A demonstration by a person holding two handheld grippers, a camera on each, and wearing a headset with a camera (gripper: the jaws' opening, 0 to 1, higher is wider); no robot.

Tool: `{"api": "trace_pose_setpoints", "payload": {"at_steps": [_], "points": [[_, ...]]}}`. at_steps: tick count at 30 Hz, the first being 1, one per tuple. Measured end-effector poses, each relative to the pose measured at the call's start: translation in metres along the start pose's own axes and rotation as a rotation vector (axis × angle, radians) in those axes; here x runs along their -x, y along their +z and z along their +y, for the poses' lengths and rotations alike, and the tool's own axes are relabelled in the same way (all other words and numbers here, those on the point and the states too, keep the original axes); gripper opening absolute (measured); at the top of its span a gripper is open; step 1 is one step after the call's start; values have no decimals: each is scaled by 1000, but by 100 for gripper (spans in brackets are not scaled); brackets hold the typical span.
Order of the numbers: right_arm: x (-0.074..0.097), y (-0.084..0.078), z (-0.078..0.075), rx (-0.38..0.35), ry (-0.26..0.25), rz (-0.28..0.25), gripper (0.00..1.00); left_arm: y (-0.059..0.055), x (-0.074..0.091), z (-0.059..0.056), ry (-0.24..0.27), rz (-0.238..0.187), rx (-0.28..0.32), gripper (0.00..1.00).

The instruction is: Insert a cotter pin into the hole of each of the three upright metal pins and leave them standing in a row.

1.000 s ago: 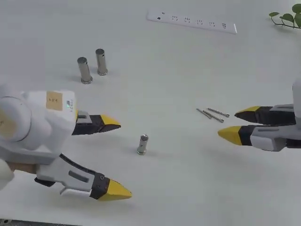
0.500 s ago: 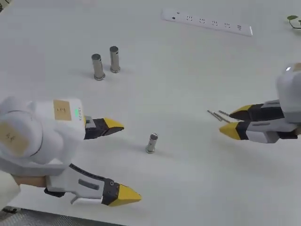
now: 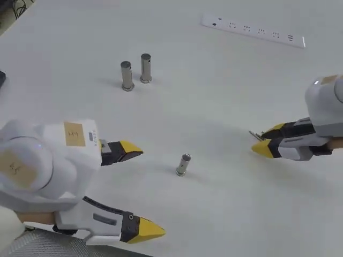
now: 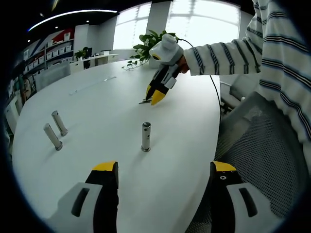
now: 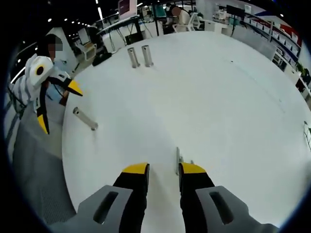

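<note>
**Cotter pins at the right jaw tips, lying along the line of reach**

The cotter pins (image 5: 178, 160) lie flat on the desk (image 3: 214, 96), well in from its near edge and over toward the right side. In the right gripper view the clearest one runs lengthwise along the jaws' own direction. It sits in the gap, just inside one jaw, with its far end poking ahead of the tips.

The right hand-held gripper (image 5: 164, 170) is far the nearer of the two. Its jaws are set narrow, and I judge nothing is clamped (the gap is much wider than the pin). The pick-up seems to need only a small sideways nudge and a close across the pin's thin width.

The lone metal pin (image 3: 183, 164) stands upright between the two grippers, nearer the desk's near edge. It is straight ahead of the left hand-held gripper (image 3: 146, 191), whose jaws are spread wide and empty.

Two more metal pins (image 3: 126, 75) stand side by side toward the far left. A power strip (image 3: 254, 31) lies along the far side. Bare desk surrounds the lone pin, so both grippers have open room to approach.
</note>
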State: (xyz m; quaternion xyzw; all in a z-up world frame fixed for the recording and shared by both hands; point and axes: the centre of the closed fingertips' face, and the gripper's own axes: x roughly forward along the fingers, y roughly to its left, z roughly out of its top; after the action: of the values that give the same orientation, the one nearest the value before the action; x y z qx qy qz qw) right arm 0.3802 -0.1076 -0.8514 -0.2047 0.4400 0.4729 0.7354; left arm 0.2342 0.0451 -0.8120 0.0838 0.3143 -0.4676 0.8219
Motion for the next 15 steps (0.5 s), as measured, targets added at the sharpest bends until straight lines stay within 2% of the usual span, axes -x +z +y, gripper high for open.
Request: {"api": "trace_pose_setpoints", "payload": {"at_steps": [8,15], "points": [[-2,-3,-3,14,5,27,26,-5,0,-1,8,14,15,75],[-3,-4,-2,85,3,75,26,-6,1,-2,16,22,18,75]]}}
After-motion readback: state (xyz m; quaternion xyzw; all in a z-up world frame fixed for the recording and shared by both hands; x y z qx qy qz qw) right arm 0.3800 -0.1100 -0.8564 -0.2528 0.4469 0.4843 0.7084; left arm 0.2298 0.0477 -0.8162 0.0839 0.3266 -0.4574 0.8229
